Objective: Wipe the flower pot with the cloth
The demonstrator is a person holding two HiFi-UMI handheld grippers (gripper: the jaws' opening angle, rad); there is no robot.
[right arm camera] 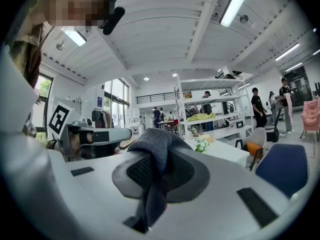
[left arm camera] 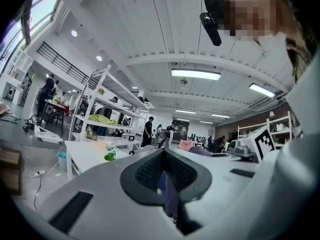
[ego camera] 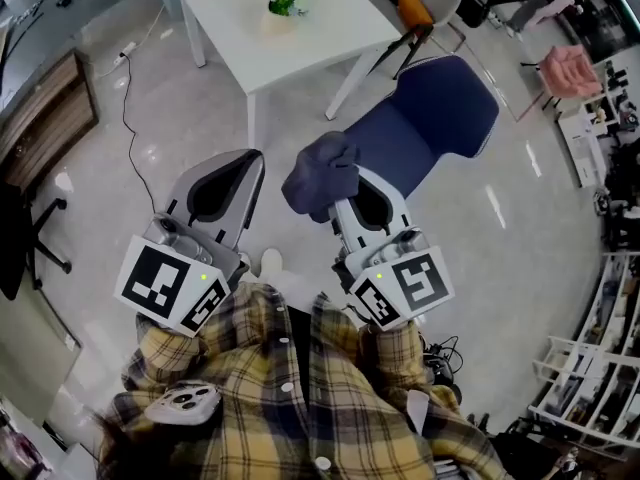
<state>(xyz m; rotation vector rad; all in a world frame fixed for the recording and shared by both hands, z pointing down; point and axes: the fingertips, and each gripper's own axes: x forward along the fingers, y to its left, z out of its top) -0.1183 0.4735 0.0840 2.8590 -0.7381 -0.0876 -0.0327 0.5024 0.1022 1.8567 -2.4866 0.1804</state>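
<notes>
Person in a plaid shirt (ego camera: 300, 398) stands on a glossy floor (ego camera: 150, 138), one gripper in each hand, both held level and side by side in front of the body, a small gap between them. Left gripper (ego camera: 247, 166): jaws fully together, nothing between the pads in the left gripper view, empty. Right gripper (ego camera: 350, 196): jaws clamped on the cloth (ego camera: 320, 173), a dark blue-grey knit piece; it bunches up over the jaw tips and a strip hangs down through the slot between the pads, clear in the right gripper view. Flower pot (ego camera: 287, 0), a small pot with green leaves and pale flowers, sits on the white table (ego camera: 250, 38) ahead of the person, well apart from both grippers and from the cloth, near the table's far side in the head view. Pot untouched, cloth not on it. Blue chair (ego camera: 440, 108) stands just right of the table's near corner, ahead of the right gripper. A grey and orange chair (ego camera: 425, 3) sits further back, beside the table. Shelving racks and several people are in the background of both gripper views, too small for detail.
</notes>
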